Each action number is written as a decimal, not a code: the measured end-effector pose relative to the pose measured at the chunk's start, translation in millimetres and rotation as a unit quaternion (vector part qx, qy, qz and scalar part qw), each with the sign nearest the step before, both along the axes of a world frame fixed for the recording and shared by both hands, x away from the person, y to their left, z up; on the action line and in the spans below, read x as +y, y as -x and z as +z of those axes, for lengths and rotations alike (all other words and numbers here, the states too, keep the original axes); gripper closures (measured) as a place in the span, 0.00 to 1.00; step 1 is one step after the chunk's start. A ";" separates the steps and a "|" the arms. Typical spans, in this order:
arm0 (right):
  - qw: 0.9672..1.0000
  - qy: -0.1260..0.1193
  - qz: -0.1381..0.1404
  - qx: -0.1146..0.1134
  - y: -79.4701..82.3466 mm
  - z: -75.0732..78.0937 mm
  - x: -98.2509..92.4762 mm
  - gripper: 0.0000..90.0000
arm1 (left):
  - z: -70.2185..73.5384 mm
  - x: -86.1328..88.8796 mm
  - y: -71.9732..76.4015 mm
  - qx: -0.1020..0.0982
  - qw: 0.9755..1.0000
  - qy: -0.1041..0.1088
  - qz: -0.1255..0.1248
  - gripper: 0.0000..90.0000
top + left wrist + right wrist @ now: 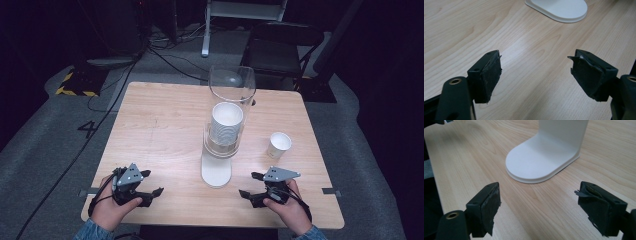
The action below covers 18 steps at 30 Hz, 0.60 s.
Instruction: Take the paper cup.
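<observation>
Dark curtains and cables ring a pale wooden table, and much of the background is too dim to make out. At the table's middle stands a cup dispenser: a clear tube holding a stack of white paper cups, its long axis upright, the open top tilted toward the high camera. Glare on the clear upper tube blurs its far rim. Its white base is a flat rounded tongue pointing toward the person's edge of the table; the left gripper view cuts off all but the tip of that base, and the right gripper view crops the upright above it. A single paper cup stands upright to the right of the dispenser, apart from it. Nearer the person, the left gripper and right gripper sit low over bare wood on either side of the base, jaws spread apart with nothing between them, neither touching the dispenser.
</observation>
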State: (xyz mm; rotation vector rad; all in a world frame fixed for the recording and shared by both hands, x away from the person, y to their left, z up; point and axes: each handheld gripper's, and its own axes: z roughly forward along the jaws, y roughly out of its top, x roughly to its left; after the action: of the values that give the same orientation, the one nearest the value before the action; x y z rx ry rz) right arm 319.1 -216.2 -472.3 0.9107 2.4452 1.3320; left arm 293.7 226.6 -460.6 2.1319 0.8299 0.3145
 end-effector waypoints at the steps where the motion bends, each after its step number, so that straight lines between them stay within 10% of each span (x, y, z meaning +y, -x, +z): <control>1: 1.000 0.004 -0.001 -0.003 -0.8 -2.2 0.0 0.21 | -1.6 -1.0 -0.2 0.001 1.000 0.002 0.001 0.26; 18: 0.998 0.038 -0.052 -0.009 -16.5 -27.3 -9.1 0.20 | -27.7 -1.6 -7.8 0.006 0.999 -0.003 0.036 0.26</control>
State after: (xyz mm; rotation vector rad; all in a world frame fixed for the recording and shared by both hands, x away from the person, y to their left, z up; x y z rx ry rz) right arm 335.6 -225.4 -499.6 0.9874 2.3828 1.1989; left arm 301.5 225.0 -488.3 2.1153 0.9148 0.3423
